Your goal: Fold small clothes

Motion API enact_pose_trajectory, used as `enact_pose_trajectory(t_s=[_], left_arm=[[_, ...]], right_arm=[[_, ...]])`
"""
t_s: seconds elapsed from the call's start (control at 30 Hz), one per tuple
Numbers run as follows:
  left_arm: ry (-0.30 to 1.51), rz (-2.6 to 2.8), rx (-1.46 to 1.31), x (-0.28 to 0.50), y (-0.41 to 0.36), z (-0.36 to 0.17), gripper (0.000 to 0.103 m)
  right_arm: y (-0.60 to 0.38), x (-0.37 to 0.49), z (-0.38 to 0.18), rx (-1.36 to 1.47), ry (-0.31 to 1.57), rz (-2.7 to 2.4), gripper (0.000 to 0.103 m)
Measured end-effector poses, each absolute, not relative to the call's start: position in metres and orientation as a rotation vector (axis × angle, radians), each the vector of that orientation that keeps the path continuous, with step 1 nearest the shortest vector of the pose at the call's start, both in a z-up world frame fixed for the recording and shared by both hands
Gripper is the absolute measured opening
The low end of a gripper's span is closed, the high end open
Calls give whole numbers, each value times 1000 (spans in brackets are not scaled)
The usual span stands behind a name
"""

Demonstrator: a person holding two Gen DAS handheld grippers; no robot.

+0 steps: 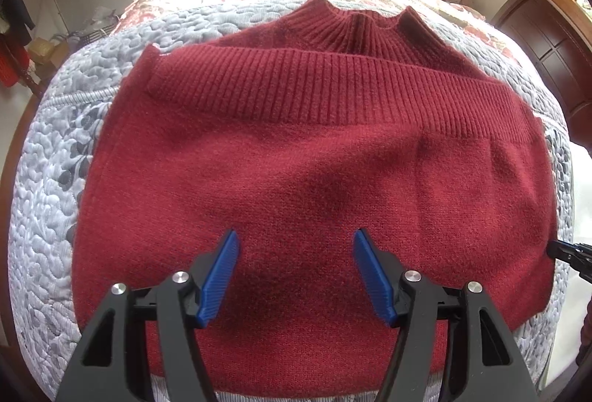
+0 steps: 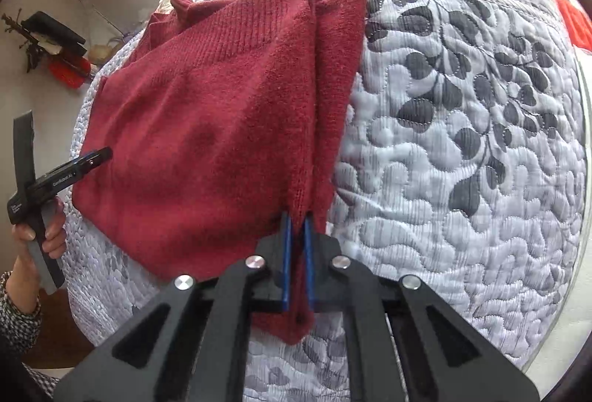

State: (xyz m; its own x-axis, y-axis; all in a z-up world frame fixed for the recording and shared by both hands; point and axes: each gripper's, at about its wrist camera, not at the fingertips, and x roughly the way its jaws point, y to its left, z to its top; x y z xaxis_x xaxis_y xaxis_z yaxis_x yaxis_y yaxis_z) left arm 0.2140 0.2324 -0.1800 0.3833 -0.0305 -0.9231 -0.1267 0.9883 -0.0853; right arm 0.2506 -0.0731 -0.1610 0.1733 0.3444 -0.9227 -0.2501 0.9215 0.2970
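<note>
Red knit sweater (image 1: pixel 314 180) lies half-folded on the quilted bed (image 2: pixel 462 143); right gripper (image 2: pixel 297 217) is pinching its near right edge; left gripper (image 1: pixel 294 243) hovers spread over the middle. Fold probably goes leftward across, so the right one's better placed.

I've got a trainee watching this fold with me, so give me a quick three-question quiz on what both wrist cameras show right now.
1. True or false: the left gripper is clamped on the red sweater.
2. Which part of the sweater is the right gripper holding? A) the ribbed collar B) the side edge nearest the bare quilt C) nothing
3. Short answer: where does the ribbed hem band lie relative to the collar?

Key
1. False: its blue fingers stand wide apart above the knit.
2. B
3. Folded up to just below the collar, across the sweater's width.
</note>
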Motion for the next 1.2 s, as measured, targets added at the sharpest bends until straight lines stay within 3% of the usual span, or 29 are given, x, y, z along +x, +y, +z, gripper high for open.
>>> enact_pose_trajectory(t_s=[0.2,0.43,0.53,0.57,0.77,0.83,0.9,0.93,1.2], left_arm=[[1195,70,-139,215,231,-191,66],[1179,59,-162,210,228,-180,66],[1174,51,-156,208,225,-177,66],[1174,51,-152,207,224,-176,66],[1161,55,-141,202,223,-167,67],[1157,65,-137,201,224,-165,67],[1156,70,-132,200,224,-165,68],[1156,71,-128,200,224,-165,68],[1182,76,-100,200,220,-175,70]], right_arm=[[-77,250,-180,121,1373,402,5],[-76,248,-158,128,1330,418,8],[-75,245,-150,116,1317,423,16],[-75,242,-150,115,1318,429,23],[-79,216,-157,88,1363,431,34],[-79,206,-165,83,1389,442,34],[-79,200,-171,78,1406,451,13],[-79,198,-173,79,1409,458,9],[-78,192,-183,58,1410,445,6]])
